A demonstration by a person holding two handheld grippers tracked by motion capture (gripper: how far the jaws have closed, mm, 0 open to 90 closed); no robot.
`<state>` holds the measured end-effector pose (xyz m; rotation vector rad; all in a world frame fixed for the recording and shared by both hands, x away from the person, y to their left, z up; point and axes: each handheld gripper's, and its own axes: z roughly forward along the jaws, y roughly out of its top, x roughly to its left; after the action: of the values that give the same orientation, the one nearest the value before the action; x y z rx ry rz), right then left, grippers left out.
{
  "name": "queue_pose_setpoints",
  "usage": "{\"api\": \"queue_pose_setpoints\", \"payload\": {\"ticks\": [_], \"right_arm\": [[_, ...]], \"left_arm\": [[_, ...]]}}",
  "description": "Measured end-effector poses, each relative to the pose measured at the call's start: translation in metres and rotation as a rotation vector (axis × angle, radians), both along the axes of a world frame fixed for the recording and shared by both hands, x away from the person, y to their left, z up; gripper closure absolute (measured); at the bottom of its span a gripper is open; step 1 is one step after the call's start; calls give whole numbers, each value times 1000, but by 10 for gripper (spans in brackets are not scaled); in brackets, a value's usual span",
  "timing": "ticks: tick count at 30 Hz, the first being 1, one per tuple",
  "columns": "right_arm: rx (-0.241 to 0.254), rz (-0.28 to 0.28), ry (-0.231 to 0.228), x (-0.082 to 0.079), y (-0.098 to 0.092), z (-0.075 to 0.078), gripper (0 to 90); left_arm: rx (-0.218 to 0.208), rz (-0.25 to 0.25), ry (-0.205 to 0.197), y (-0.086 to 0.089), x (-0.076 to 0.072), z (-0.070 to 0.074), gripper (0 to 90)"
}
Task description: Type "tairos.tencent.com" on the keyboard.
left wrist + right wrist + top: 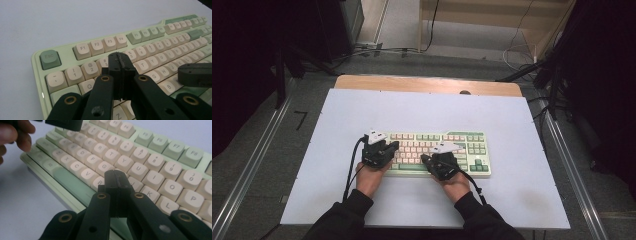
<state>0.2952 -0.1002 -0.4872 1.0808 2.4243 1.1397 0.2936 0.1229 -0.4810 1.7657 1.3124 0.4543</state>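
Note:
A pale green keyboard (472, 145) with cream and green keys lies across the middle of the white table top (422, 107). My left gripper (393, 146) hovers over the keyboard's left half, jaws pressed together with nothing between them; its tips (120, 60) hang above the number and upper letter rows of the keyboard (82, 48). My right gripper (425, 158) sits over the lower middle keys, also shut and empty, its tips (115, 175) near the bottom letter row of the keyboard (155, 165). Each gripper is held by a hand in a dark sleeve.
The white top rests on a wooden table whose far edge (427, 84) shows. Metal rails (257, 160) run along both sides. Cables and dark stands (557, 75) crowd the floor behind. In the right gripper view the other hand (15, 135) and left gripper (63, 124) show.

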Motion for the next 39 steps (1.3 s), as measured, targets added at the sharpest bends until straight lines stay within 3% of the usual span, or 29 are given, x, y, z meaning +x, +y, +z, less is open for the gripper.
{"api": "queue_pose_setpoints", "payload": {"ticks": [14, 39], "right_arm": [[54, -61, -21, 7, -20, 16, 875], [50, -81, -23, 10, -27, 16, 875]], "left_arm": [[-13, -23, 12, -3, -5, 0, 900], [20, -95, 39, -21, -21, -9, 900]]}}
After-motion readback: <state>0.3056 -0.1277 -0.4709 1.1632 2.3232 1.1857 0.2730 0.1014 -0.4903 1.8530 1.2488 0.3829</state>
